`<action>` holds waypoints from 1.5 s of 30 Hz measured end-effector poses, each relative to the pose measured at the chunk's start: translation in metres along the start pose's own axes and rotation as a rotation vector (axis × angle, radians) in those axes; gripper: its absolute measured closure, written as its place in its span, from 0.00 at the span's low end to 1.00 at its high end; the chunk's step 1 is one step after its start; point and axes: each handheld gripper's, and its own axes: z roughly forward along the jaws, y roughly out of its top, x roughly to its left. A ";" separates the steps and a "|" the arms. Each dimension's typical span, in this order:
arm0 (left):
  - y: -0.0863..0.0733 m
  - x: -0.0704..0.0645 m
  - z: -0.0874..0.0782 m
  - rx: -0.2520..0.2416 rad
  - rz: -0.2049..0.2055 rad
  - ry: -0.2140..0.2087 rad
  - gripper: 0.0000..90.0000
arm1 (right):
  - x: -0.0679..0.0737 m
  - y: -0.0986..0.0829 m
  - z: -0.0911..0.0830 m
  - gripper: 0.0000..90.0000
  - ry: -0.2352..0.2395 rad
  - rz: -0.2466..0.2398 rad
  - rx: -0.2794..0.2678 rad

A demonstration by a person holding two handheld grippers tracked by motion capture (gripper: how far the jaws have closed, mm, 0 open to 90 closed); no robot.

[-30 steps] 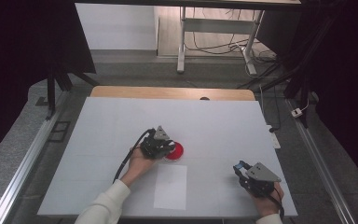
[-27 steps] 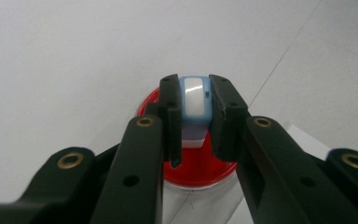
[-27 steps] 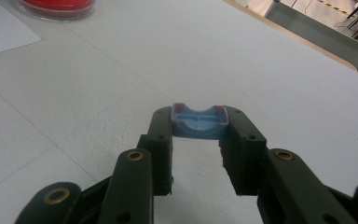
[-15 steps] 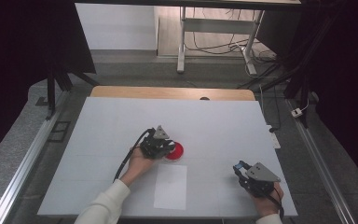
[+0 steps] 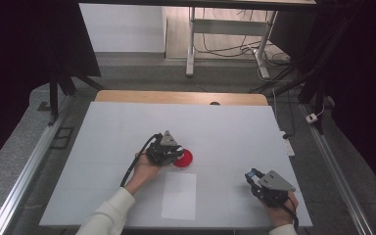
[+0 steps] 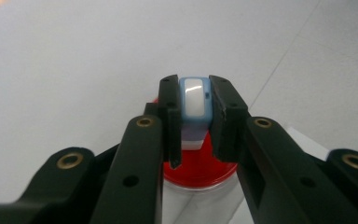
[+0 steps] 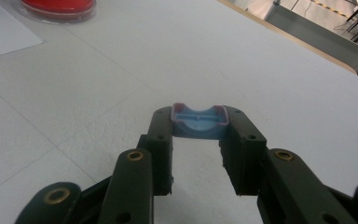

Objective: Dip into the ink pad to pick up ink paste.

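- My left gripper point(image 5: 174, 152) sits mid-table, over the near-left edge of the red dish point(image 5: 184, 158).
- Its fingers point(image 6: 170, 109) are clamped on a small blue-and-white stamp point(image 6: 195, 100), held just above the dish point(image 6: 196, 170).
- My right gripper point(image 5: 254, 179) rests at the near right of the table point(image 5: 225, 127), well apart from the dish.
- Its fingers point(image 7: 161, 133) pinch a blue cap point(image 7: 199, 121), hollow side towards the camera.
- A white sheet point(image 5: 179, 195) lies near, between my hands, just near of the dish.
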 end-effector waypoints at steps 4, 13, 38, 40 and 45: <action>0.003 0.001 -0.007 -0.012 -0.009 -0.013 0.84 | 0.000 0.000 0.000 0.72 0.004 0.004 -0.003; 0.008 -0.001 -0.015 -0.008 -0.008 -0.030 0.84 | 0.000 0.000 0.000 0.72 0.007 0.001 -0.003; 0.001 -0.001 0.002 0.057 -0.004 -0.027 0.84 | 0.000 0.000 0.000 0.72 0.008 0.005 -0.008; 0.001 -0.001 0.002 0.055 -0.007 -0.024 0.84 | 0.000 0.000 0.000 0.72 0.008 0.004 -0.005; 0.001 0.000 0.003 0.054 -0.010 -0.025 0.84 | 0.000 0.000 0.000 0.72 0.009 0.005 -0.007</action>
